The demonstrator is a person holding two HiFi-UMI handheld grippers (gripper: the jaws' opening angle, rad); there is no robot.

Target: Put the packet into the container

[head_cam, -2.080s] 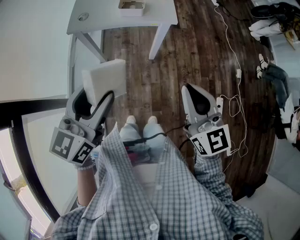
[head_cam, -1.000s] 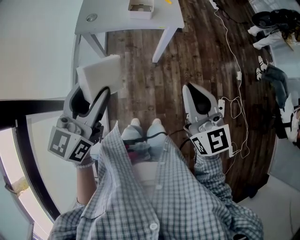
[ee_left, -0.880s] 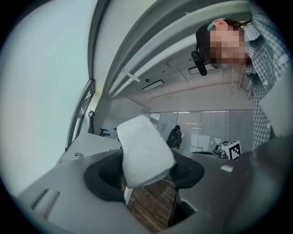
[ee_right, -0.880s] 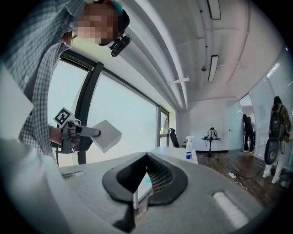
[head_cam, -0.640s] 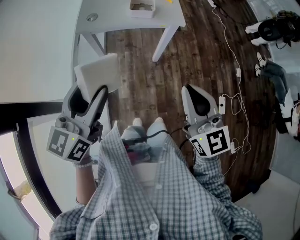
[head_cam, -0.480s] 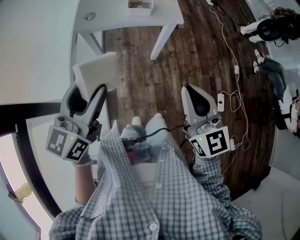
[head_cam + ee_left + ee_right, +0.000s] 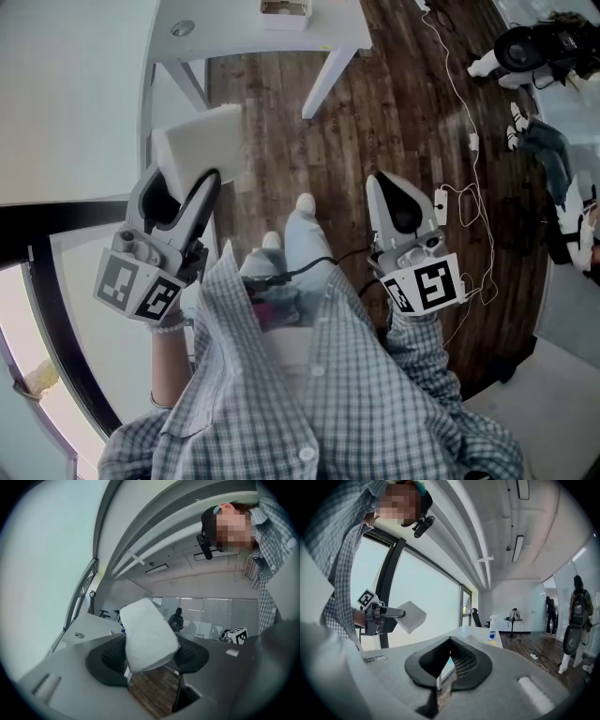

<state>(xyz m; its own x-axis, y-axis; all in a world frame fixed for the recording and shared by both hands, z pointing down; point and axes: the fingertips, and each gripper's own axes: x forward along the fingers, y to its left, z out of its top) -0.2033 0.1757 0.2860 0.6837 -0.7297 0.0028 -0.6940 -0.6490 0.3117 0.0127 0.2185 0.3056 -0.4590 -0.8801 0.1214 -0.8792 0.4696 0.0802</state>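
A white, pillow-like packet (image 7: 200, 142) is clamped between the pads of my left gripper (image 7: 183, 180), held up at chest height over the floor. In the left gripper view the packet (image 7: 147, 634) sticks up and out past the black pads (image 7: 108, 658). The right gripper view shows the same packet (image 7: 412, 616) off to the left. My right gripper (image 7: 395, 190) is shut with nothing in it, its pads meeting at the tip (image 7: 449, 641). A small open box, the container (image 7: 285, 10), sits on a white table (image 7: 234, 37) ahead at the top of the head view.
Dark wood floor (image 7: 375, 122) lies between me and the table. A white cable with plugs (image 7: 472, 141) trails along the right. A glass wall with a black frame (image 7: 56, 216) runs on the left. A spray bottle (image 7: 492, 632) stands on the table; people (image 7: 574, 620) are at the far right.
The person has stepped forward, one foot now out ahead. Both grippers keep their pose, and the packet stays in the left one.
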